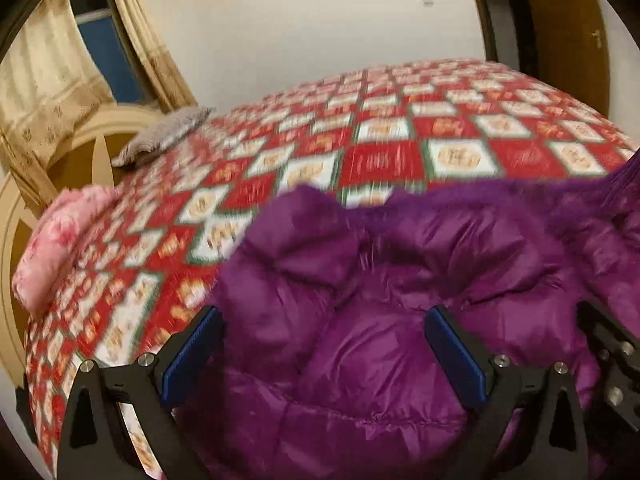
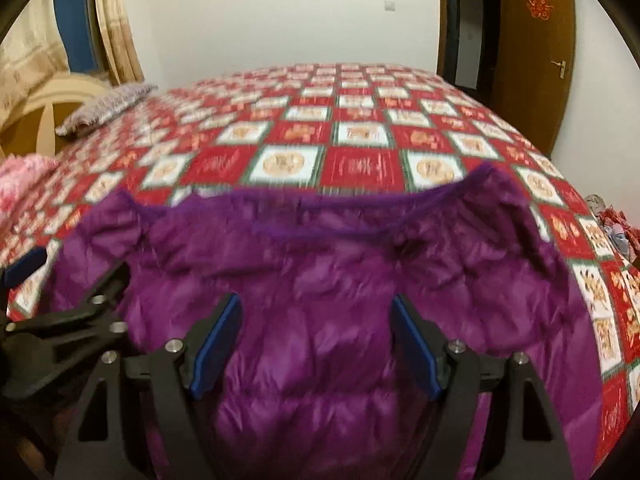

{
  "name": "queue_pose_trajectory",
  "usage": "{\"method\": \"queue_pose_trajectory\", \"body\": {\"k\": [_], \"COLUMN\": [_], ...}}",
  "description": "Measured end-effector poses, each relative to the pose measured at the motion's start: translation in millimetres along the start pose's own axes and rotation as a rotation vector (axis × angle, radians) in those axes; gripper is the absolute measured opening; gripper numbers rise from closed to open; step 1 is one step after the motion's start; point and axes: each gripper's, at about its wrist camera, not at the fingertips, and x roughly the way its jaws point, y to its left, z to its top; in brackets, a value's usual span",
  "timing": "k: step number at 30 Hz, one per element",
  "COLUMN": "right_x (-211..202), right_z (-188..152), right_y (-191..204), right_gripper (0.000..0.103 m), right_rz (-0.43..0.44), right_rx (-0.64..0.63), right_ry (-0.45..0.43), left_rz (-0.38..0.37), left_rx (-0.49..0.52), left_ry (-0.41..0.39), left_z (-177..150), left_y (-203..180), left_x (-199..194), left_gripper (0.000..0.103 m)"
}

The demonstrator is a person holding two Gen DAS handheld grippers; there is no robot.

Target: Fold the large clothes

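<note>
Purple jacket (image 2: 320,300) lies bunched on the bed (image 2: 360,168) at 6 o'clock, folding unfinished. Left gripper (image 1: 324,352) and right gripper (image 2: 316,344): jaws apart, gripping nothing.

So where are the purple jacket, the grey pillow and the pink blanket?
purple jacket (image 2: 320,280): right wrist view, middle of its quilted body.
grey pillow (image 1: 164,136): left wrist view, centre of its top face.
pink blanket (image 1: 56,240): left wrist view, middle of the folded bundle.
</note>
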Motion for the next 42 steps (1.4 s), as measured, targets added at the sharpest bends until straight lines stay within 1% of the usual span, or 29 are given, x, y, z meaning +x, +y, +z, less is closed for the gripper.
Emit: {"method": "queue_pose_trajectory", "body": {"k": [2, 4, 8, 11, 14, 16, 18, 19, 21, 23, 26, 27, 30, 31, 33, 36, 37, 38, 39, 40, 42], "right_x": [6.3, 10.9, 16.7, 17.4, 19.2, 20.2, 20.6, 19.9, 9.1, -15.1, -49.4, -55.4, -54.0, -49.0, -41.3, -38.7, -36.5, -33.8, -31.6, -31.2, -30.7], "right_z": [-6.0, -9.2, -9.1, -10.5, -10.8, -10.4, -9.1, -8.4, -8.2, -15.7, -37.2, -44.1, -58.5, -62.2, -66.8, -70.4, -70.3, -69.7, -69.2, -69.2, -69.4], "right_y": [0.1, -2.2, -1.1, -1.5, -1.2, -0.7, 0.0, 0.4, -0.3, 1.2, 7.0, 8.0, 8.8, 9.9, 10.9, 12.1, 12.1, 11.9, 11.8, 11.8, 12.7], "right_gripper": [0.083, 0.085, 0.087, 0.087, 0.088, 0.089, 0.089, 0.089, 0.088, 0.088, 0.089, 0.089, 0.09, 0.09, 0.091, 0.093, 0.093, 0.094, 0.095, 0.096, 0.096], "right_rz": [-0.018, -0.028, -0.05, -0.045, -0.048, -0.05, -0.05, -0.05, -0.036, -0.029, -0.048, -0.056, -0.066, -0.073, -0.083, -0.094, -0.097, -0.099, -0.099, -0.1, -0.105], "right_rx": [-0.012, -0.006, -0.006, -0.004, -0.005, -0.007, -0.013, -0.021, -0.025, -0.015, -0.027, -0.028, -0.02, -0.027, -0.03, -0.037, -0.04, -0.04, -0.039, -0.039, -0.041], "right_ry": [-0.004, -0.013, -0.005, -0.003, -0.002, 0.002, 0.01, 0.016, 0.026, -0.005, -0.06, -0.067, -0.05, -0.039, -0.035, -0.039, -0.033, -0.024, -0.017, -0.013, -0.015], "left_rz": [-0.011, -0.008, 0.004, 0.013, 0.01, -0.004, -0.008, -0.003, 0.01, 0.04, 0.047, 0.048, 0.003, -0.018, -0.023, -0.078, -0.097, -0.136, -0.182, -0.221, -0.24], "left_rx": [-0.017, -0.012, -0.011, -0.008, -0.007, -0.014, -0.037, -0.064, -0.125, -0.174, -0.253, -0.269, -0.317, -0.333, -0.338, -0.344, -0.355, -0.371, -0.385, -0.396, -0.38], "left_ry": [0.0, 0.001, -0.001, -0.01, -0.003, 0.007, 0.028, 0.029, -0.003, -0.015, 0.023, 0.041, 0.134, 0.145, 0.129, 0.125, 0.126, 0.122, 0.12, 0.118, 0.099], "left_z": [-2.2, -2.8, -4.4, -5.3, -4.4, -3.2, -2.8, -4.2, -12.7, -28.8, -59.8, -67.5, -88.3, -90.8, -92.5, -93.6, -93.2, -93.2, -91.9, -91.1, -90.4], "left_y": [0.7, -1.7, -5.1, -6.1, -7.2, -3.4, 7.7, 19.0, 46.9, 77.0, 111.5, 116.5, 122.7, 122.8, 117.8, 111.8, 112.9, 113.2, 112.7, 111.0, 104.1], "left_x": [3.4, 6.5, 8.0, 8.9, 10.7, 9.1, 2.0, -6.4, -30.4, -49.1, -54.5, -51.7, -31.4, -27.9, -28.9, -26.8, -26.1, -26.3, -25.7, -26.0, -28.8], "left_gripper": [0.102, 0.102, 0.102, 0.102, 0.102, 0.102, 0.102, 0.102, 0.102, 0.102, 0.102, 0.102, 0.102, 0.102, 0.102, 0.102, 0.096, 0.089, 0.073, 0.064, 0.056]}}
